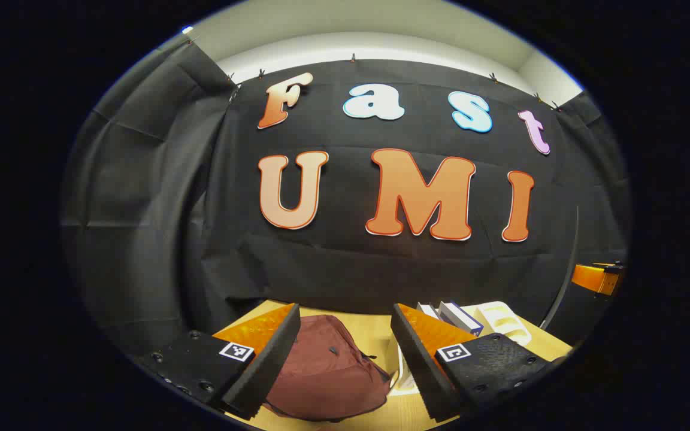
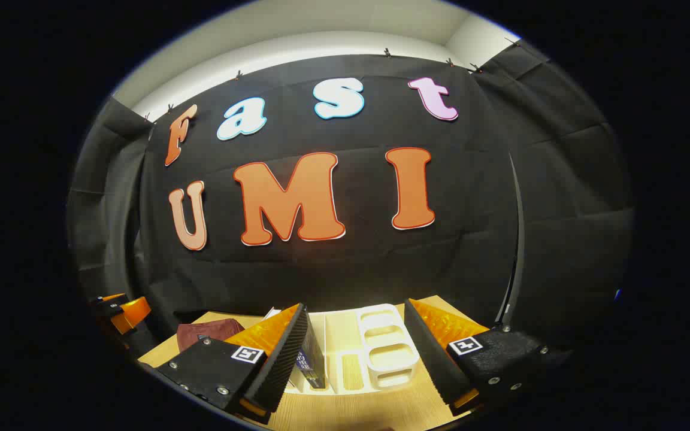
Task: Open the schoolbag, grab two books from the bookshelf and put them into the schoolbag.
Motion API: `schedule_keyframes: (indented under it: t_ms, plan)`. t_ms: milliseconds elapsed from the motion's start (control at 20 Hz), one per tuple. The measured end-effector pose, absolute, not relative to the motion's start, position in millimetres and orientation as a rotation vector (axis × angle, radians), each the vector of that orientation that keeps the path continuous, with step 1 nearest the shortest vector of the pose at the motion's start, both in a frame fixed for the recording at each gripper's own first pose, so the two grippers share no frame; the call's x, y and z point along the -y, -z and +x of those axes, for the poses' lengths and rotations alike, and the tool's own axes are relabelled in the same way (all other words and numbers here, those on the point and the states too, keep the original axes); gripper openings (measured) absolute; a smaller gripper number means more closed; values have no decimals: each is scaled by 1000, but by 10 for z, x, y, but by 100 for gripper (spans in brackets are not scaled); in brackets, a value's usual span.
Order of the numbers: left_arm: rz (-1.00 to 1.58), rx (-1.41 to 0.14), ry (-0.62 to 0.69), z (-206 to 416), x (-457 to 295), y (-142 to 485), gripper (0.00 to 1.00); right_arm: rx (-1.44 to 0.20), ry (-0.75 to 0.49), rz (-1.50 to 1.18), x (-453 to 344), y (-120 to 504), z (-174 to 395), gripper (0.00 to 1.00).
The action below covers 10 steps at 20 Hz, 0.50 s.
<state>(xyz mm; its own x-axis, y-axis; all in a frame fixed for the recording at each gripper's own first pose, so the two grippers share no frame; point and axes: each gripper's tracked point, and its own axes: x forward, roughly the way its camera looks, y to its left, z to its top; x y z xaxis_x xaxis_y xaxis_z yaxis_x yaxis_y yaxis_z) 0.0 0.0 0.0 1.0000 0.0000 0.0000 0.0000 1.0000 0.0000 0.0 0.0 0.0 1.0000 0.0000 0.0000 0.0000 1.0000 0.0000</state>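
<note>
A dark red schoolbag (image 1: pixel 327 371) lies on the wooden table, below and between the fingers of my left gripper (image 1: pixel 345 353), which stands open above it. To its right, books (image 1: pixel 459 317) stand in a white bookshelf (image 1: pixel 504 320). In the right gripper view, my right gripper (image 2: pixel 357 353) is open above the white bookshelf (image 2: pixel 384 347), with the books (image 2: pixel 312 362) beside its left finger. The schoolbag (image 2: pixel 207 332) shows at the left there. I cannot tell whether the bag's zip is open.
The wooden table (image 2: pixel 357 410) runs up to the black cloth wall. The other gripper's body (image 1: pixel 596 276) shows at the right edge of the left gripper view, and at the left edge (image 2: pixel 120 311) of the right gripper view.
</note>
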Motion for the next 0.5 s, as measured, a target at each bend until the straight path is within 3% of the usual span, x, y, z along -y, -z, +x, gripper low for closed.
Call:
schedule_keyframes:
  t_ms: [500]
  plan:
    - [38,41,0,39,-26,-161,95,11,-5,-38,-62,-25,67,96]
